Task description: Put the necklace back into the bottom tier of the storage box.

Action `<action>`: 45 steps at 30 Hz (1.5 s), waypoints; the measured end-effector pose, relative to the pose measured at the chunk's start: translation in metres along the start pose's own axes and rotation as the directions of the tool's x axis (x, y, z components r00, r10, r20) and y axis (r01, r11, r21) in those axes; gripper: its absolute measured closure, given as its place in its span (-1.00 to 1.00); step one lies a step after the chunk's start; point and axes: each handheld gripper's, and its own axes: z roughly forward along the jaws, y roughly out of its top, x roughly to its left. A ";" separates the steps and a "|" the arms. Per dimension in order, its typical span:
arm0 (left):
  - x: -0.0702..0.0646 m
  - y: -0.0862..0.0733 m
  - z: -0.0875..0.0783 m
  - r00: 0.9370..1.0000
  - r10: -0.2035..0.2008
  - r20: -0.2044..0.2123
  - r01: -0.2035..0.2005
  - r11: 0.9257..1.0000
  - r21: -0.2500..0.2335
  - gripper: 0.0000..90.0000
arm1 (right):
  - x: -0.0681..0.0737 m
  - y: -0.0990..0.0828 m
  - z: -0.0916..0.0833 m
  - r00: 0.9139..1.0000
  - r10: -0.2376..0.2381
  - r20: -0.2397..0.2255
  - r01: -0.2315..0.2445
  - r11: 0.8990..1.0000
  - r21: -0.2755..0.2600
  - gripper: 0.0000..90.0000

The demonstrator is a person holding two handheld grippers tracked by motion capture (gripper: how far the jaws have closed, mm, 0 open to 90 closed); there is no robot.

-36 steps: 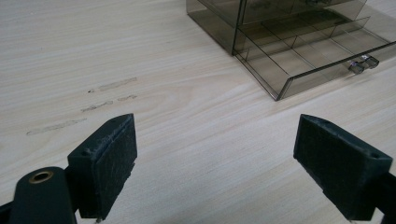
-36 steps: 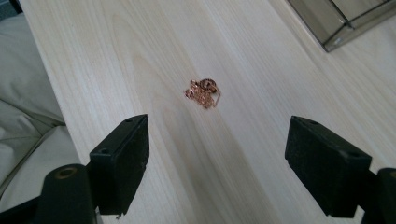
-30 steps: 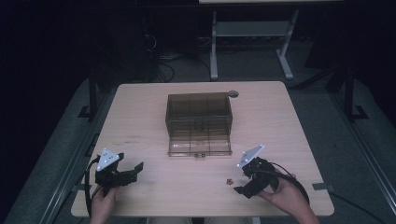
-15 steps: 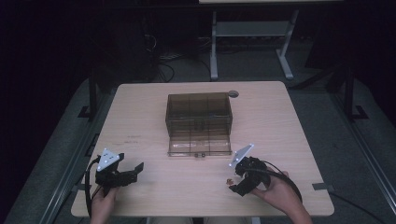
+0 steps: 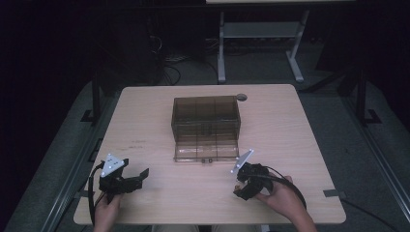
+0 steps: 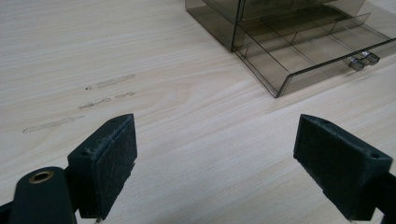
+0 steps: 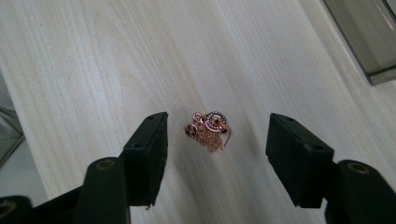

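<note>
Change: the right gripper (image 5: 240,182) is moving left and nearer the table's near edge than a second ago, and is now hanging directly over the necklace (image 7: 208,129), which lay bare beside it before.
Left gripper: the left gripper (image 5: 138,177) is staying put at the near left of the table (image 5: 145,116), unchanged across the second.
Meaning: judging by this, the reach is ending and the pick-up is about to begin; nothing is lifted yet.
Right fingers: spread wide, the necklace lying between them but touching neither finger.
Left fingers: spread wide as well, holding nothing, bare table between them.
Necklace: a small rose-coloured bunch of chain with a round pendant, lying on the table at near right, just in front of the box's right corner.
Box: a smoky clear drawer box (image 5: 206,116) is sitting at the table's middle, its bottom drawer (image 5: 207,152) pulled out toward the person.
Right gripper view: giving the chain's detail and its place between the fingers; from the high view the gripper is covering that spot.
Left gripper view: showing the drawer's dividers and small clear handle (image 6: 364,59), with the compartments in view looking empty.
High view: giving the overall layout, with both hands at the near edge and the box well apart from the left gripper.
</note>
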 end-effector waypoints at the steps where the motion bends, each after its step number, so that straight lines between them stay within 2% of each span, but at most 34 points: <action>1: 0.000 0.000 0.000 1.000 -0.002 0.000 0.002 1.000 -0.003 -0.71 | 0.000 0.001 0.001 1.000 -0.007 0.001 0.007 1.000 0.004 -0.06; 12: -0.001 0.000 0.001 1.000 -0.004 0.004 0.004 1.000 -0.004 -0.71 | -0.001 0.006 0.008 1.000 -0.023 0.000 0.023 0.999 0.038 0.22; 23: 0.000 0.000 0.000 1.000 -0.001 0.002 0.001 1.000 -0.002 -0.71 | 0.001 0.009 0.010 0.999 -0.033 0.003 0.033 0.998 0.047 0.43; 28: -0.001 0.000 0.001 1.000 -0.002 0.004 0.002 1.000 -0.002 -0.71 | 0.000 0.010 0.010 1.000 -0.029 -0.008 0.030 0.998 0.050 0.64; 31: -0.001 0.000 0.001 1.000 -0.004 0.006 0.004 1.000 -0.003 -0.71 | -0.001 0.010 0.010 1.000 -0.027 -0.013 0.027 0.998 0.049 0.71; 32: 0.000 0.000 0.000 1.000 -0.004 0.007 0.004 1.000 0.000 -0.71 | -0.002 0.009 0.010 0.999 -0.021 -0.025 0.022 0.999 0.048 0.82; 45: 0.000 0.000 0.001 1.000 -0.012 0.007 0.012 1.000 0.003 -0.71 | -0.004 0.009 0.009 0.998 -0.007 -0.056 0.009 0.999 0.036 0.91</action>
